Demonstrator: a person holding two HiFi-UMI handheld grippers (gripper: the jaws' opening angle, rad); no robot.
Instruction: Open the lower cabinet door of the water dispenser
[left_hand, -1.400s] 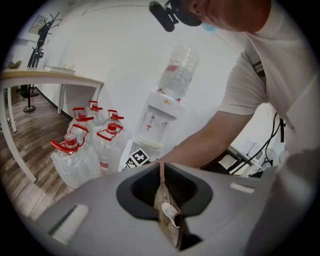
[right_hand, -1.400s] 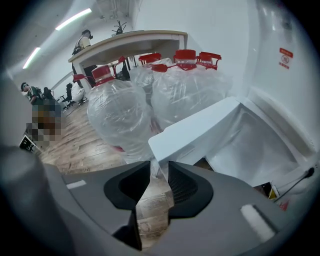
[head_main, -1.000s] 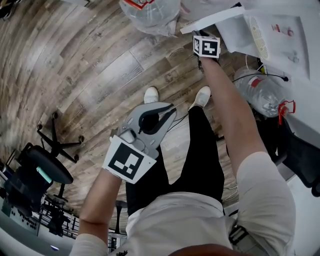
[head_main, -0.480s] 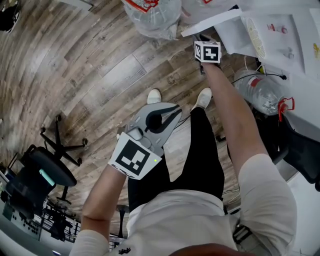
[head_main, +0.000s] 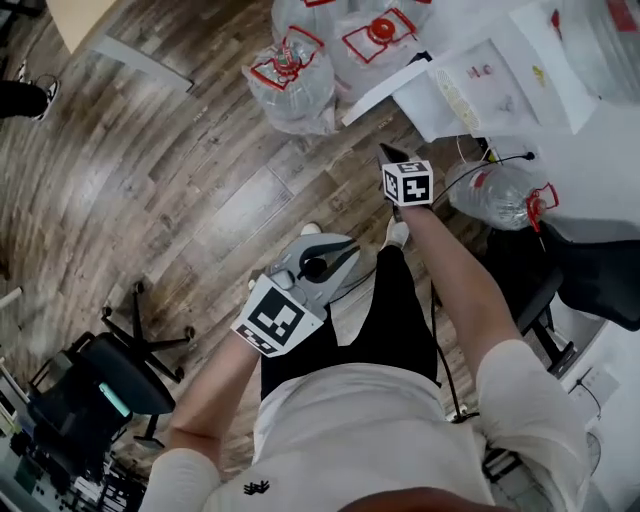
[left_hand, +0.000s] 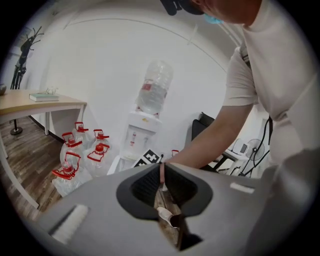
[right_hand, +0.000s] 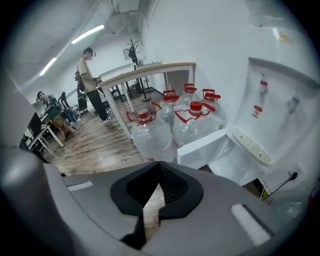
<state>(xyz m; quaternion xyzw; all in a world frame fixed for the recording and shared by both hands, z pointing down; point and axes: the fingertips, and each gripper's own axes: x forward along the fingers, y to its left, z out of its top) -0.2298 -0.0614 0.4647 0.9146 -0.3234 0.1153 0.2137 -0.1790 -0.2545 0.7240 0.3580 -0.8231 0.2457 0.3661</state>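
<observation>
The white water dispenser (head_main: 480, 90) stands at the top right of the head view, its lower cabinet door (head_main: 385, 88) swung open toward the floor bottles. In the right gripper view the open door (right_hand: 202, 147) juts out left of the dispenser (right_hand: 270, 125). My right gripper (head_main: 395, 158) hangs above the floor, apart from the door. Its jaws are closing and meet tip to tip (right_hand: 159, 163) with nothing between them. My left gripper (head_main: 348, 245) is shut and empty (left_hand: 161, 167), held lower left of the right one. It faces the dispenser (left_hand: 142, 131).
Several red-capped water bottles (head_main: 300, 70) stand left of the dispenser, and one lies at its right (head_main: 495, 195). A black chair (head_main: 590, 280) is at the right, an office chair (head_main: 100, 370) at lower left. A desk (right_hand: 150, 72) and a standing person (right_hand: 90, 75) are farther off.
Both grippers have risen and drawn back from the dispenser. The right gripper has left the door's edge and its jaws have closed. The door stays open.
</observation>
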